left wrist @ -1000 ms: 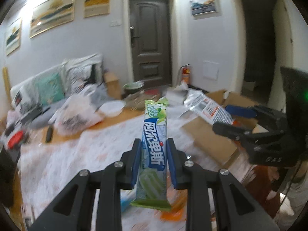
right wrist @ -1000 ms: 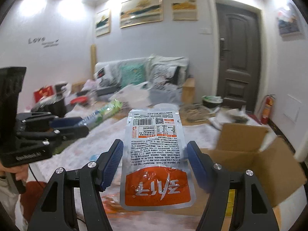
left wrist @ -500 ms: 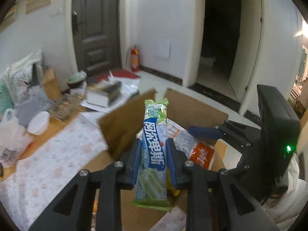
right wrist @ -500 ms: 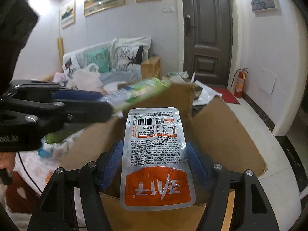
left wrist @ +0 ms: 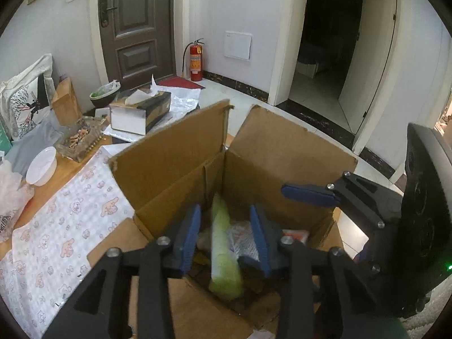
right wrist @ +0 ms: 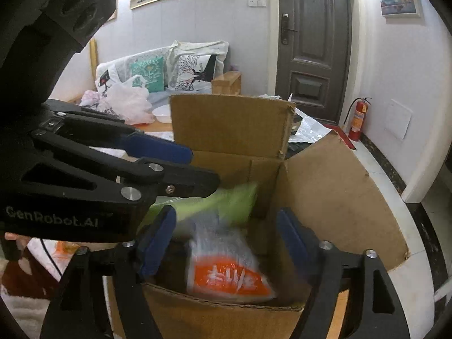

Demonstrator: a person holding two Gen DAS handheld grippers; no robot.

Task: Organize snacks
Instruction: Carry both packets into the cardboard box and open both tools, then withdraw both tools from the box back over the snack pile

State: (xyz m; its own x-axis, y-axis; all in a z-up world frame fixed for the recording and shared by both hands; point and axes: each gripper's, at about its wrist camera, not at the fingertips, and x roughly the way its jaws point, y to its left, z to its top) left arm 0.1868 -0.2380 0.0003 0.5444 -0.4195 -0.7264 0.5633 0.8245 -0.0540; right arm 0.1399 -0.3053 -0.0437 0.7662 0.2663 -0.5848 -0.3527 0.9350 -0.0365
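Already, both grippers' jaws were being opened over the box [left wrist: 175, 169], the left gripper [left wrist: 225, 237] releasing the green stick [left wrist: 224, 254] and the right gripper [right wrist: 226, 243] the orange pouch [right wrist: 228, 276] into it, with neither pack clamped and table clutter possibly left unsorted.

The right tongs [right wrist: 226, 243] point down into an open cardboard box [right wrist: 333, 186], jaws opening, with a blurred silver and orange packet [right wrist: 226, 271] between them, clear of both pads. The left tongs [right wrist: 195, 169] reach in from the left above a blurred green packet [right wrist: 226, 200]. A fire extinguisher [right wrist: 358, 118] stands by the door [right wrist: 313, 45].
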